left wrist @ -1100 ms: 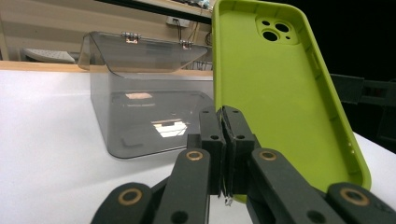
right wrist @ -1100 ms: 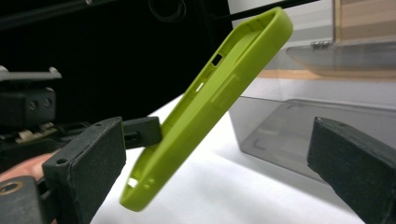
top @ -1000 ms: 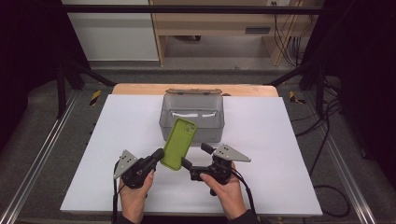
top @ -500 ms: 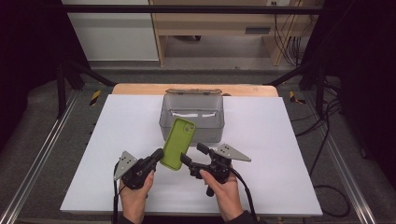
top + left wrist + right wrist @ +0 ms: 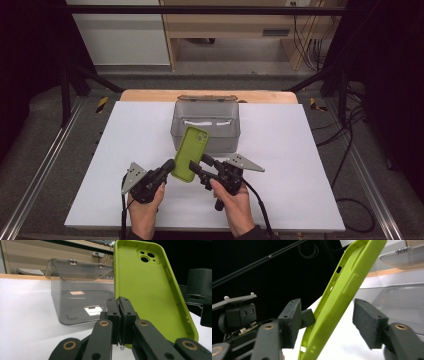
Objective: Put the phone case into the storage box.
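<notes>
A lime-green phone case (image 5: pixel 190 152) stands tilted upright above the white table, its inside towards the camera in the left gripper view (image 5: pixel 150 290). My left gripper (image 5: pixel 170 165) is shut on the case's lower left edge (image 5: pixel 119 302). My right gripper (image 5: pixel 199 164) sits at the case's lower right. Its jaws have just been closing with the case's side wall (image 5: pixel 347 282) between them. The right pad (image 5: pixel 367 325) still stands apart from the case, so my right gripper (image 5: pixel 328 312) is open.
A smoky transparent box (image 5: pixel 206 127) with its hinged lid (image 5: pixel 77 268) swung back stands just behind the case at the table's middle. The white table top (image 5: pixel 300 165) spreads to both sides. Dark frame posts and cables stand beyond the table's edges.
The right gripper's jaws have narrowed around the case's edge. Both hands and the case have stayed in place.
</notes>
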### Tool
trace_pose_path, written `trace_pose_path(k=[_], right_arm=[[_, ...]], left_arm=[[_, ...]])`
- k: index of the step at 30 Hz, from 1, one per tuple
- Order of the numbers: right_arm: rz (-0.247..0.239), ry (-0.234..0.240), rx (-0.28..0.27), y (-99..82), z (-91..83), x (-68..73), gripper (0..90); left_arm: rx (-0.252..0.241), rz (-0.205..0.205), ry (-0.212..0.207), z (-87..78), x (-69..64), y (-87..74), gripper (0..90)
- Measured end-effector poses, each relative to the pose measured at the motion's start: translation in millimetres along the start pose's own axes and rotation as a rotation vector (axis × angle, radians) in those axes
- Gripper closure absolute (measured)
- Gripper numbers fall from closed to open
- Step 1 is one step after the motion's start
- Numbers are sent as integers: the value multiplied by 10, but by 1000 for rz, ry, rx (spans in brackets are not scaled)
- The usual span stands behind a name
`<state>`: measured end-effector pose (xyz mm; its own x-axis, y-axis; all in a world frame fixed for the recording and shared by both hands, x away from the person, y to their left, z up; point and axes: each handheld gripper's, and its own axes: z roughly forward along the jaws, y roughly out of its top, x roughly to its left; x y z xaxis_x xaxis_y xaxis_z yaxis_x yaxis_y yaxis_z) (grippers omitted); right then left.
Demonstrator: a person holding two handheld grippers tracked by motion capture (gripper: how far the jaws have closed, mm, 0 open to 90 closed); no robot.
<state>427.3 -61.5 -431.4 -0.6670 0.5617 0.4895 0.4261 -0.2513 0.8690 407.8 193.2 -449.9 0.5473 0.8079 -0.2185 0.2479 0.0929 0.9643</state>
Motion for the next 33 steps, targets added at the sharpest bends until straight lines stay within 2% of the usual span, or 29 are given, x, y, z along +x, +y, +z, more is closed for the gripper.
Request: trace_pose_path(k=[18, 25, 33], right_arm=[[52, 27, 14, -1, 44, -54, 640], [61, 32, 13, 6, 48, -76, 672], [71, 36, 24, 10, 22, -107, 720]], left_arm=[[-1, -15, -20, 2, -15, -7, 883], [4, -14, -25, 18, -33, -24, 883], [46, -25, -46, 73, -64, -95, 882]])
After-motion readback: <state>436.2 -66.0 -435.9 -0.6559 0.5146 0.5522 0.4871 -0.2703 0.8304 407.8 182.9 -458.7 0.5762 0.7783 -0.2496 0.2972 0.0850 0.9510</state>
